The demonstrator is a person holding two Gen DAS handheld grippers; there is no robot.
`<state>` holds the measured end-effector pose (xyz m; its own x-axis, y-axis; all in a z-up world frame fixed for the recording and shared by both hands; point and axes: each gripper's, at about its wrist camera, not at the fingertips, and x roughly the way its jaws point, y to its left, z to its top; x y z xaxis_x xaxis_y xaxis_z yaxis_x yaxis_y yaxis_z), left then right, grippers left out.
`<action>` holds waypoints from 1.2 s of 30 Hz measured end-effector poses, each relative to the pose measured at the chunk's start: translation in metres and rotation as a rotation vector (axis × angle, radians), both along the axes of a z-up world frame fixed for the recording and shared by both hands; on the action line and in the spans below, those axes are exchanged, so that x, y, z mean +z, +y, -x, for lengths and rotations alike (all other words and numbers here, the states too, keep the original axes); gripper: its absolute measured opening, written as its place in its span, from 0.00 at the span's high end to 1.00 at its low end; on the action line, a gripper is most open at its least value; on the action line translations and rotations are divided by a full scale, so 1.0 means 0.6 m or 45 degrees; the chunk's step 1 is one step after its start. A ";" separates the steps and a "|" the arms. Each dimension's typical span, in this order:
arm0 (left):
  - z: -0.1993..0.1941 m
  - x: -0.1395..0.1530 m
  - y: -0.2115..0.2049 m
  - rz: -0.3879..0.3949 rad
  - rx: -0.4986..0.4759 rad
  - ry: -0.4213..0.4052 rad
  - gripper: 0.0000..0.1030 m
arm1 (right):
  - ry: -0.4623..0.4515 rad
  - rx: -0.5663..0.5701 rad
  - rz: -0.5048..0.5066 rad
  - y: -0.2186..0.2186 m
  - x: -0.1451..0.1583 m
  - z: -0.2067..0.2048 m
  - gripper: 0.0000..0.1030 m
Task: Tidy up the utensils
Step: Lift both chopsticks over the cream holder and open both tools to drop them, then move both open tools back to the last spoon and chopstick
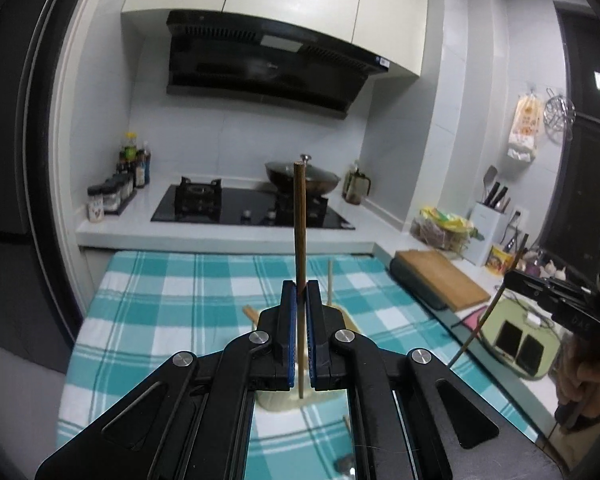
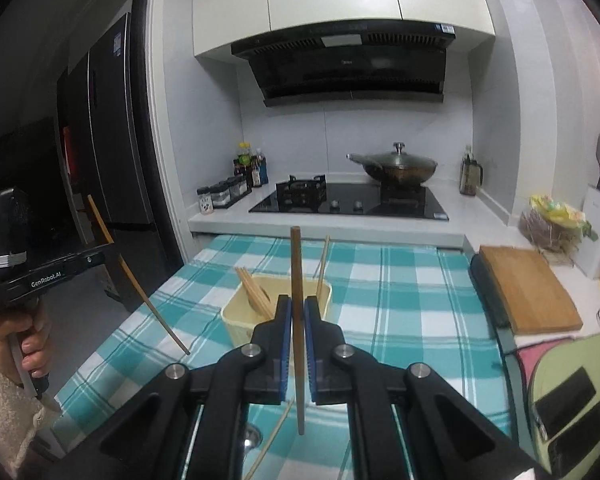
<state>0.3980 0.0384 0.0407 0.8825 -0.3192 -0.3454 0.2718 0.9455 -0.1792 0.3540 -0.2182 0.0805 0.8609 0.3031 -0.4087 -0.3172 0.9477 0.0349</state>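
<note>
My left gripper (image 1: pixel 300 292) is shut on a brown chopstick (image 1: pixel 299 220) held upright above the cream utensil box (image 1: pixel 284 400), which lies mostly hidden under the jaws. My right gripper (image 2: pixel 297 308) is shut on another wooden chopstick (image 2: pixel 297 280), upright, just in front of the cream box (image 2: pixel 236 320). Several chopsticks (image 2: pixel 254 292) lean inside the box. In the right wrist view the left gripper (image 2: pixel 108 250) shows at far left with its chopstick (image 2: pixel 152 304). In the left wrist view the right gripper (image 1: pixel 508 280) shows at far right with its chopstick (image 1: pixel 484 320).
The table has a teal checked cloth (image 2: pixel 400 304). A loose chopstick (image 2: pixel 272 440) and a metal spoon (image 2: pixel 252 438) lie on it near me. A wooden cutting board (image 2: pixel 532 292) lies on the right counter. A hob with a lidded wok (image 2: pixel 396 168) stands behind.
</note>
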 end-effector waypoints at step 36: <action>0.025 -0.339 -0.008 -0.128 -0.006 0.696 0.24 | 0.516 0.046 0.070 0.000 -0.237 -0.110 0.55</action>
